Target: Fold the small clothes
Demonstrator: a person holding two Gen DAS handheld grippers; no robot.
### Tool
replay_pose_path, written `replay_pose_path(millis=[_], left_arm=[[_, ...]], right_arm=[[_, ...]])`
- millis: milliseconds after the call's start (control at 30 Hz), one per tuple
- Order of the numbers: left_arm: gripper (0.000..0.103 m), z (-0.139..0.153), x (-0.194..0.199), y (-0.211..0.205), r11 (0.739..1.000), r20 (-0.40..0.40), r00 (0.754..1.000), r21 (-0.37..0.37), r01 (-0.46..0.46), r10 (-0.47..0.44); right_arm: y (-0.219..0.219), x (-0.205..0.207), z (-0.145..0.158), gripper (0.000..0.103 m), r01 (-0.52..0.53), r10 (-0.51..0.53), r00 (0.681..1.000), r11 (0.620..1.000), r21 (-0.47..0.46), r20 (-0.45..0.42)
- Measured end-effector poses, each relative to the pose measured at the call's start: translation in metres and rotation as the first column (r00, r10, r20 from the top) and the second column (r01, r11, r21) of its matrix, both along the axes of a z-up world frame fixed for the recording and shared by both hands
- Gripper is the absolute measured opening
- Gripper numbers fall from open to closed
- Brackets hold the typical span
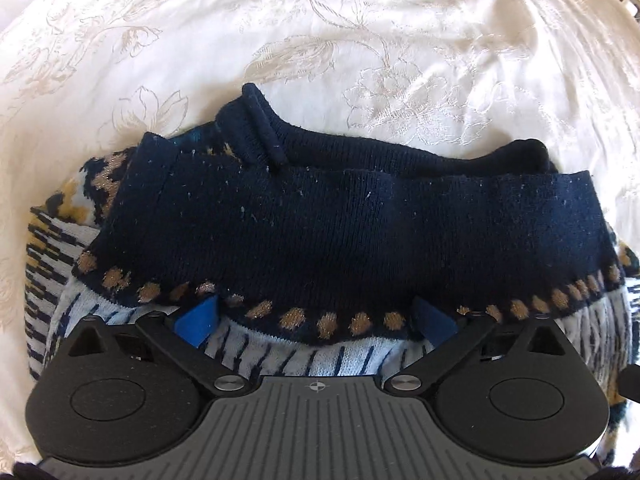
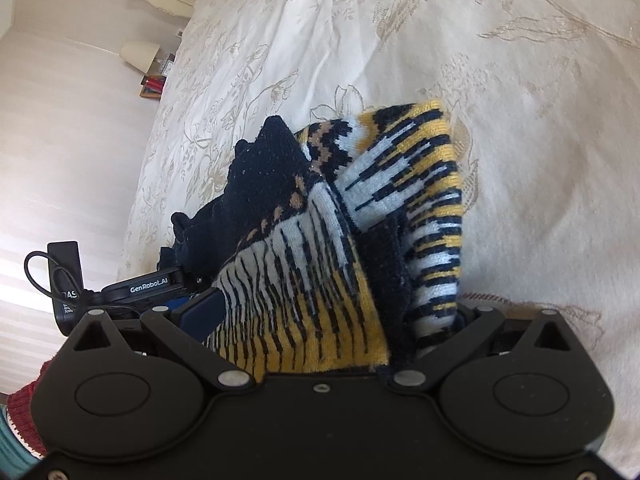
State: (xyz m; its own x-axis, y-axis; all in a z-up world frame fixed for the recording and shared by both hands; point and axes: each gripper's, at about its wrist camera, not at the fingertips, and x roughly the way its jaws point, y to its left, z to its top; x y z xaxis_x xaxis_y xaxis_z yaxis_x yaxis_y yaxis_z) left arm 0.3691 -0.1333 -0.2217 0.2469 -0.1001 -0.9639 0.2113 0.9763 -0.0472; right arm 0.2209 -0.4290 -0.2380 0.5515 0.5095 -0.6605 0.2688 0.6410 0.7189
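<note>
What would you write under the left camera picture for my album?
Open left gripper over a navy patterned sweater on a flowery white bedspread.

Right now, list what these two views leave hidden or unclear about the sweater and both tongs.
- Left wrist view: the fingertips of the left tongs are under the navy hem of the sweater.
- Right wrist view: the right tongs are buried in the sweater's folds, so their grip is unclear.
- Both views: the sweater's near part is blocked by the tong bodies.
- Right wrist view: the items beside the lamp are too small.
</note>
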Motion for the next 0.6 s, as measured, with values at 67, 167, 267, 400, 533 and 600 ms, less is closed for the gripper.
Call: replay_pose_path(millis=[67, 167, 267, 400, 533, 600], left_arm=[[0.102, 0.006, -0.007, 0.0, 1.0, 0.002, 1.0, -0.023, 0.006, -0.006], [0.092, 0.023, -0.015, 0.019, 0.998, 0.009, 1.0, -0.055, 0.021, -0.021], [0.09, 0.043, -0.027, 0.04, 0.997, 0.033, 0.999, -0.073, 0.029, -0.027], [0.09, 0.066, -0.054, 0.07, 0.997, 0.068, 0.997, -0.072, 0.027, -0.022], [0.09, 0.082, -0.072, 0.1, 0.997, 0.06, 0.998, -0.074, 0.008, -0.004], [0.09, 0.082, -0.081, 0.118, 0.997, 0.051, 0.999, -0.074, -0.007, 0.01]], right_arm=[[0.001, 0.001, 0.001, 0.103, -0.013, 0.013, 1.0, 1.0, -0.001, -0.006], [0.007, 0.003, 0.007, 0.093, -0.038, 0.036, 0.999, 0.998, -0.044, -0.027], [0.019, 0.006, 0.016, 0.065, -0.073, 0.065, 0.996, 0.988, -0.137, -0.062], [0.029, 0.005, 0.029, 0.035, -0.077, 0.055, 0.993, 0.973, -0.219, -0.106], [0.039, 0.003, 0.048, 0.032, -0.032, 0.001, 0.992, 0.967, -0.252, -0.123], [0.049, 0.004, 0.06, 0.032, -0.024, -0.01, 0.992, 0.964, -0.264, -0.128]])
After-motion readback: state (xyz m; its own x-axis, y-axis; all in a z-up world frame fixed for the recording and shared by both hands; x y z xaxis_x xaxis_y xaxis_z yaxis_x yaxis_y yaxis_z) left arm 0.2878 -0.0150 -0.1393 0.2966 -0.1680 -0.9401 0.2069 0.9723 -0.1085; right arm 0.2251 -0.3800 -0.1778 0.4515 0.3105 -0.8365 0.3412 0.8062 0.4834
